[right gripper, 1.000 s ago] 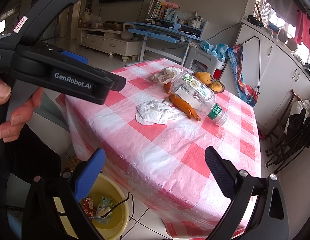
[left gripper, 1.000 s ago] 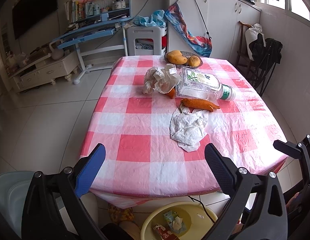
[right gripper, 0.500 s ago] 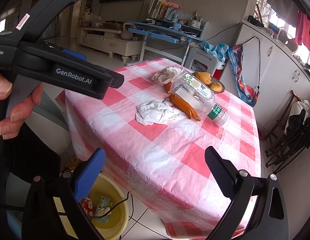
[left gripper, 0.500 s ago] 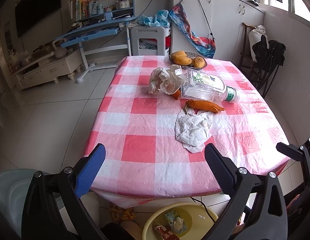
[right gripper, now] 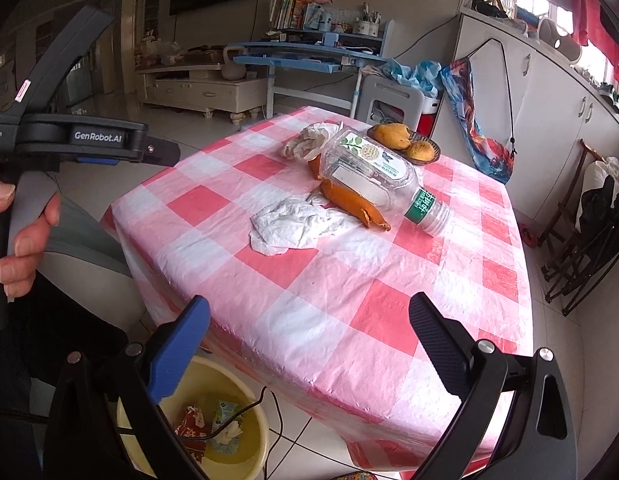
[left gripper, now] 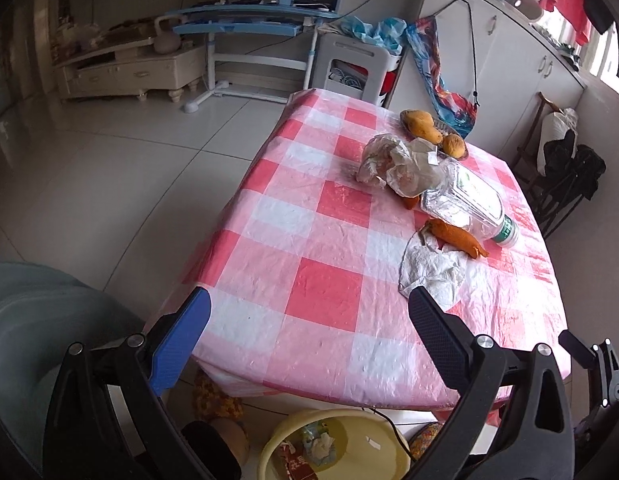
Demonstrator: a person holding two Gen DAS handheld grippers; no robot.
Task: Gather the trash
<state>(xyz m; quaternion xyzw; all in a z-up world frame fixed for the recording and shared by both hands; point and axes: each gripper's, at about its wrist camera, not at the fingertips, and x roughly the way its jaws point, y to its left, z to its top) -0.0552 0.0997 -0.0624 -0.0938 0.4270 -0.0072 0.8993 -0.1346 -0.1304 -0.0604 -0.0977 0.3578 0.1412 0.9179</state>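
Since the earlier frames the left gripper point(left gripper: 308, 320) has swung leftward, so the table point(left gripper: 329, 240) with its pink checked cloth is now sitting right of centre in its view; the right gripper point(right gripper: 308, 326) is holding nearly the same aim as before. Both grippers are hovering released above the near table edge, fingers spread wide with nothing between them. A hand point(right gripper: 21, 236) is gripping the left gripper's handle at the left of the right wrist view. The trash is lying toward the far middle of the table: a crumpled white tissue point(left gripper: 433, 272) point(right gripper: 295, 226) nearest the grippers, an orange peel point(left gripper: 457, 238) point(right gripper: 355, 204) touching its far edge, a clear plastic bottle point(left gripper: 465, 202) point(right gripper: 373, 172) lying on its side against the peel, and a wad of crumpled paper point(left gripper: 401, 168) point(right gripper: 307, 142) just beyond the bottle. A dish of yellow fruit point(left gripper: 431, 134) point(right gripper: 405, 142) is standing behind these. On the floor beneath the near table edge, a yellow bucket point(left gripper: 277, 448) point(right gripper: 257, 436) is already holding several wrappers.
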